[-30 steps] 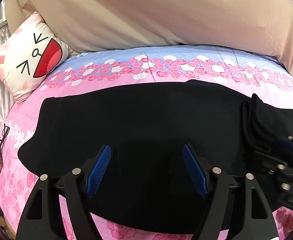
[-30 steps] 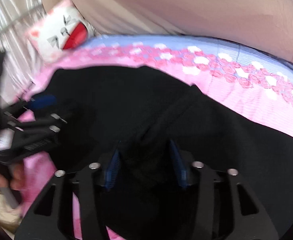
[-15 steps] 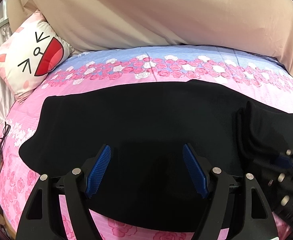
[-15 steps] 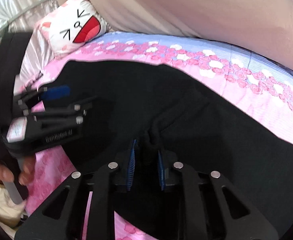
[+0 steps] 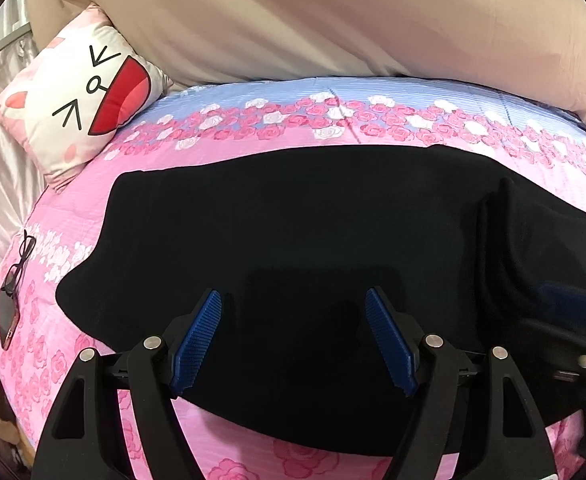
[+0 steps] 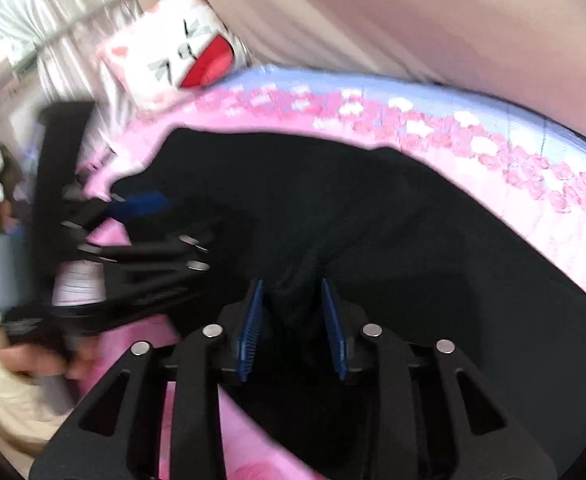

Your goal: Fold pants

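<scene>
On the bed (image 5: 253,168), the black pants (image 5: 293,220) lie mostly flat; your right gripper (image 6: 293,328), jaws just reopening slightly, pinches a bunched ridge while the left gripper (image 5: 293,340) hovers released. Folding has barely begun.

Left wrist view: camera sits behind the left gripper (image 5: 293,336), looking forward and downward along its two fingers, low and close over the black pants (image 5: 293,220) spread on the floral bedspread (image 5: 333,120). Faces across the bed toward the beige fabric (image 5: 333,20) at the back; cat-face pillow (image 5: 81,108) upper left. Sharp.

Right wrist view: camera behind the right gripper (image 6: 293,320), same downward tilt, close over a raised fold of the pants (image 6: 373,220). Blurred.

Shared: pants, bedspread (image 6: 493,152), pillow (image 6: 177,64), beige fabric (image 6: 413,20). Each view catches the other gripper at its edge: right gripper (image 5: 573,308) at far right, left gripper (image 6: 141,216) at left.
</scene>
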A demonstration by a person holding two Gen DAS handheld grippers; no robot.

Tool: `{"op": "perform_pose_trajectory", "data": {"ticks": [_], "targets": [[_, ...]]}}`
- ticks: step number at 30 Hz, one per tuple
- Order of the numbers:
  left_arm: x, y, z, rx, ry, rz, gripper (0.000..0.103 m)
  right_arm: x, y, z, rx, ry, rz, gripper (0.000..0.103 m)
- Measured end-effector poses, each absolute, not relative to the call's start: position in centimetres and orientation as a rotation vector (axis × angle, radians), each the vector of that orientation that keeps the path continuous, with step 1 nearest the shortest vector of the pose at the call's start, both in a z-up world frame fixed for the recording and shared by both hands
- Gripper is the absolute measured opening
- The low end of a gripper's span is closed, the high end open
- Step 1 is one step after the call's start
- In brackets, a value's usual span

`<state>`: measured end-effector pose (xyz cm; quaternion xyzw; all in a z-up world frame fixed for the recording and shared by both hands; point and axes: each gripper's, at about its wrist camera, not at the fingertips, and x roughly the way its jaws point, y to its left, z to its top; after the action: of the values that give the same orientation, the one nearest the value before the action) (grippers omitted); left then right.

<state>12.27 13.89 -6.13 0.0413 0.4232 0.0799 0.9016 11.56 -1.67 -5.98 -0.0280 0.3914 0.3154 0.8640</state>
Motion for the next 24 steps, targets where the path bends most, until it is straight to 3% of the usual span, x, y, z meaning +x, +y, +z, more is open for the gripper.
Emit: {"op": "perform_pose_trajectory", "data": {"ticks": [5,12,18,19,23,24], "targets": [[12.1,13.5,-5.6,0.079,0.855,0.153,0.072,9.7,-6.1,-2.8,0.025,0.76,0.594,0.03],[11.0,10.9,-4.1,0.09,0.818,0.103,0.072,11.6,-8.2,-9.0,-0.021,0.885,0.419,0.032],[10.2,7.1,-2.2,0.145,0.766,0.021,0.076,9.9,-10.6,-5.9,0.076,0.802,0.411,0.031],[10.3,5.9,-2.3,0.157,0.759,-0.003,0.081,9.9,-11.3,-5.7,0.071,0.795,0.382,0.031],[11.9,2.6,-5.3,0.277,0.803,0.017,0.082,9.0,-17.8,-7.0,0.126,0.825,0.211,0.031],[12.4,2.3,-6.5,0.296,0.83,0.028,0.082,8.8,-19.2,-7.7,0.141,0.842,0.17,0.026]]}}
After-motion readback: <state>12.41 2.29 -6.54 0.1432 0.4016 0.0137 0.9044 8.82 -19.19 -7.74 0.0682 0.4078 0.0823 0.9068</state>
